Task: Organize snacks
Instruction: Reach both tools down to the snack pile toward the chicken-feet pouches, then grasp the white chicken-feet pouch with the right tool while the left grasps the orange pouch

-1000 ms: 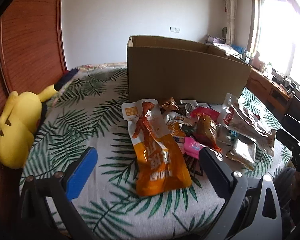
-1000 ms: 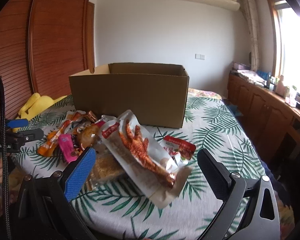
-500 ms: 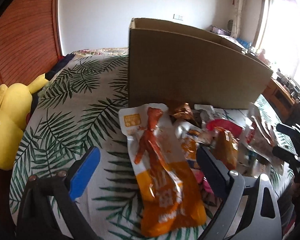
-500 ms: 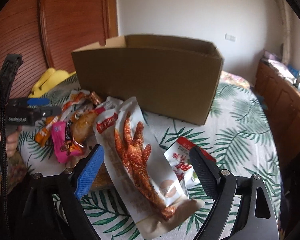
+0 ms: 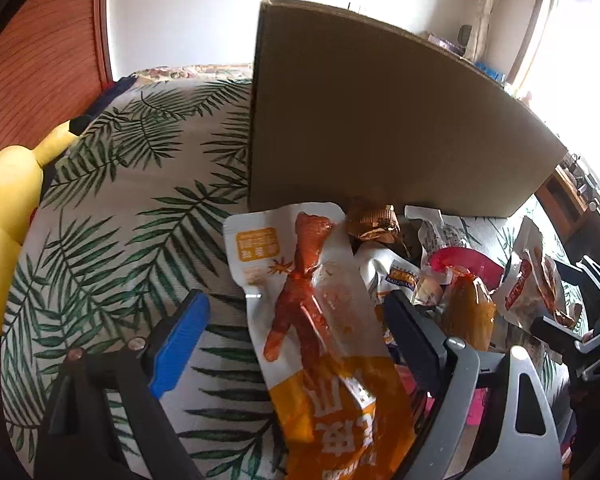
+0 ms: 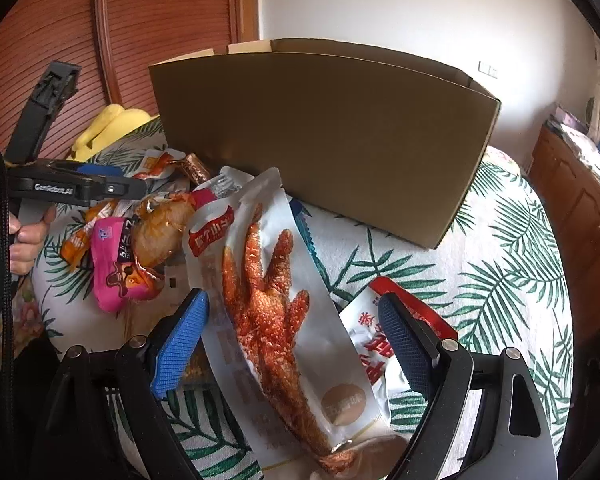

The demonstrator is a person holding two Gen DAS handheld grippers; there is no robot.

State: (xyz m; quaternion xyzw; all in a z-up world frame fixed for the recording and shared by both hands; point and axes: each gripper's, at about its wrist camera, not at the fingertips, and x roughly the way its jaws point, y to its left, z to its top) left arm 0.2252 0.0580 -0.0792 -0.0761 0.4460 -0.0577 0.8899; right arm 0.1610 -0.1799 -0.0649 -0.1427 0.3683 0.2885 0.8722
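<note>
- Both grippers stand released, each straddling a packet: the left gripper (image 5: 296, 332), its jaws just narrowing, around the orange packet (image 5: 324, 344); the right gripper (image 6: 296, 336) around the chicken-foot packet (image 6: 276, 312).
- Packets lie heaped before the cardboard box (image 6: 324, 128), seemingly their destination.

White lettering, apparently "GenRobot.AI", stands on the black body of the left gripper (image 6: 66, 189) in the right wrist view. Chinese characters on the orange snack pouch (image 5: 332, 360), chicken-foot pouch (image 6: 276, 312) and pink packet (image 6: 118, 264) are not legible.
</note>
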